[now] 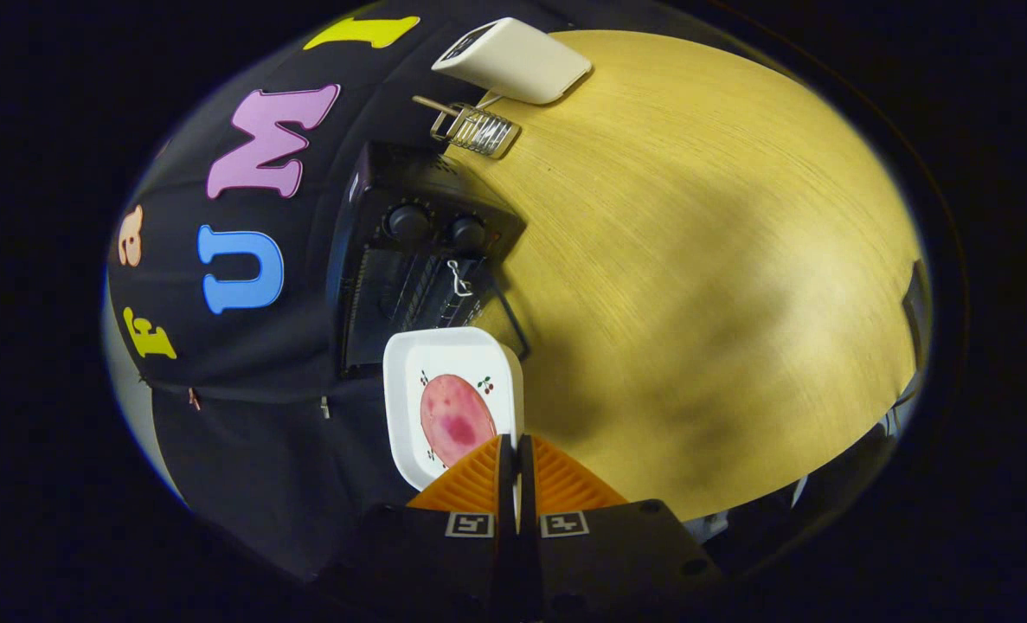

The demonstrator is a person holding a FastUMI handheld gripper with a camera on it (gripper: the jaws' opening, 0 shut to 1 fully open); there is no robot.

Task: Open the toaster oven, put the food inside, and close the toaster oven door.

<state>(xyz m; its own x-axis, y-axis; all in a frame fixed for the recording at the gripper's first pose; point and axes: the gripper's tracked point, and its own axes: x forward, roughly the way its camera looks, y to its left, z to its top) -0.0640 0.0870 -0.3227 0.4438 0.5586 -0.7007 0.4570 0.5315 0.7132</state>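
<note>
A white square plate (444, 363) carries a round pink slice of food (455, 420). My gripper (513, 443) is shut on the plate's rim, both fingers pressing its near edge. Just beyond the plate stands the black toaster oven (409, 251), set against the booth wall on the wooden table (695, 260). Its door (500, 316) is folded open toward me and the wire rack (418, 290) inside shows. Two round knobs (435, 227) sit beside the opening. The plate's far edge hangs in front of the opening, over the lowered door.
Past the oven lie a small metal wire rack with a handle (476, 130) and a white flat box-shaped device (513, 61). The wooden tabletop spreads wide beside the oven. The black cloth wall stands behind the oven.
</note>
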